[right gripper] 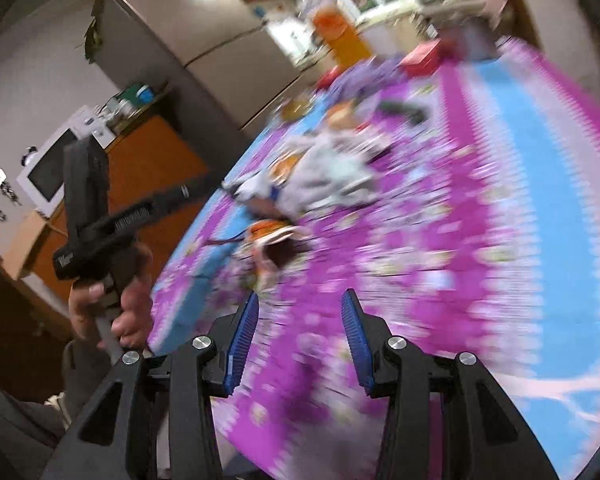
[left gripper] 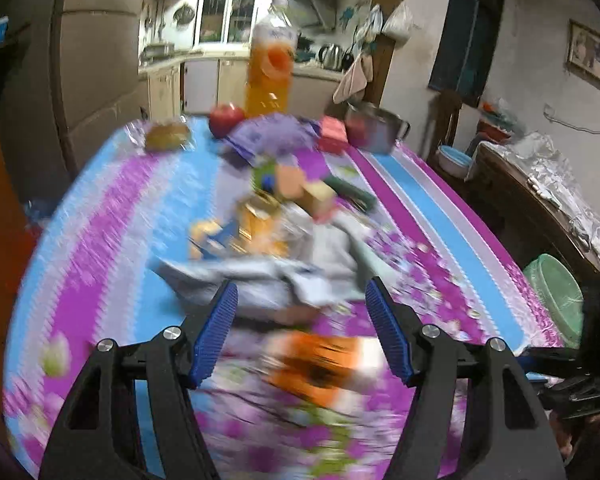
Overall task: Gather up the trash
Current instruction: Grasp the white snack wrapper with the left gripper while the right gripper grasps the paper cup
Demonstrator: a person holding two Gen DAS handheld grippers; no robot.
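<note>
Both views are smeared by motion. A heap of trash lies mid-table: a crumpled white bag (left gripper: 284, 280) (right gripper: 320, 176), yellow cartons (left gripper: 256, 220) and an orange wrapper (left gripper: 316, 364) (right gripper: 270, 232). My left gripper (left gripper: 302, 282) is open, its blue pads (left gripper: 220, 320) standing either side of the white bag's near edge, and I cannot tell if they touch it. The orange wrapper lies below, between the fingers. My right gripper (right gripper: 301, 295) is open over bare flowered cloth (right gripper: 480, 240), short of the orange wrapper. A hand (right gripper: 128, 312) holds the left gripper's handle.
At the table's far end stand a juice bottle (left gripper: 270, 72), an apple (left gripper: 226, 118), wrapped bread (left gripper: 168, 136), a purple packet (left gripper: 272, 132), a red box (left gripper: 334, 136) and a metal pot (left gripper: 376, 128). A green basin (left gripper: 556, 292) and a sideboard (left gripper: 540, 200) flank the right; a fridge (right gripper: 204, 32) and microwave (right gripper: 52, 168) stand left.
</note>
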